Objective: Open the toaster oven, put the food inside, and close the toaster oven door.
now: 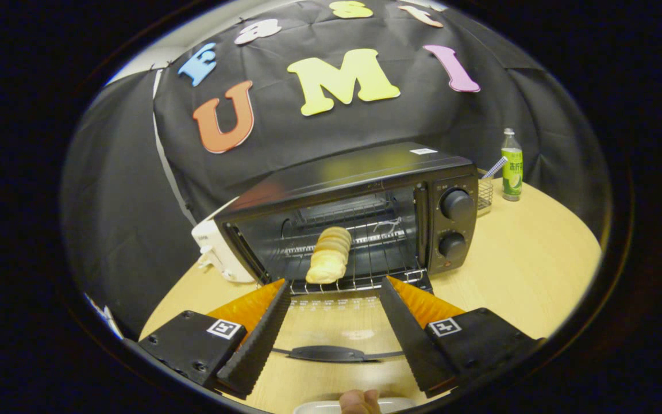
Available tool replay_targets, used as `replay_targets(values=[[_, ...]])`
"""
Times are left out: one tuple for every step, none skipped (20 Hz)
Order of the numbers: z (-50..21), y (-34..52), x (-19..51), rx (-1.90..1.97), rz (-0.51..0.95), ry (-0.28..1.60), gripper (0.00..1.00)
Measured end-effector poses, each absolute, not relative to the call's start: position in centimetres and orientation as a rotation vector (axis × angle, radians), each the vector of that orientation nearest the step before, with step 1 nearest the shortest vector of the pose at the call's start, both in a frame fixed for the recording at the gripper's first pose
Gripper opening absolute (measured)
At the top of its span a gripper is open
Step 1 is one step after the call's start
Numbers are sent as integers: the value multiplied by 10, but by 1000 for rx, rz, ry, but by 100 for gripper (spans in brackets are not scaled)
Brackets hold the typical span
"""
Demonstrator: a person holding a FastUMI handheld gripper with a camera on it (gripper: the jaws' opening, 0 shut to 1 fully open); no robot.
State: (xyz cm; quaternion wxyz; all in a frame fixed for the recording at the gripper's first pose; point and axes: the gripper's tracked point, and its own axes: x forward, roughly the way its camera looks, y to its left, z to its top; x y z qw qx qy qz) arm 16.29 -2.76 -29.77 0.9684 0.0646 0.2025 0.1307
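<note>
A black toaster oven stands on the round wooden table with its glass door folded down flat toward me. A pale ridged bread roll lies on the wire rack inside, near the front. My gripper is open, its fingers spread wide above the lowered door, just short of the rack's front edge, with nothing between them. The door's dark handle lies between the fingers, nearer to me.
A white appliance sits at the oven's left. Right of the oven stand a small wire basket and a green bottle. A white plate rim and a fingertip show closest to me.
</note>
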Motion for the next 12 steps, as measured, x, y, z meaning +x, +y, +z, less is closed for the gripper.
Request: replay_targets(values=[[-304, -29, 156, 109, 258, 427, 100], [-311, -28, 150, 90, 255, 445, 100], [-322, -31, 144, 63, 230, 475, 100], [-333, -34, 137, 37, 209, 509, 100], [-343, -32, 130, 23, 196, 540, 100], [-351, -29, 124, 28, 200, 565, 100], [-356, -27, 118, 32, 194, 578, 100], [-353, -29, 119, 12, 180, 553, 100], [-356, -30, 115, -10, 167, 554, 100], [-363, -28, 108, -16, 167, 572, 100], [-370, -26, 101, -9, 164, 597, 100], [-378, -26, 95, 5, 152, 625, 100]])
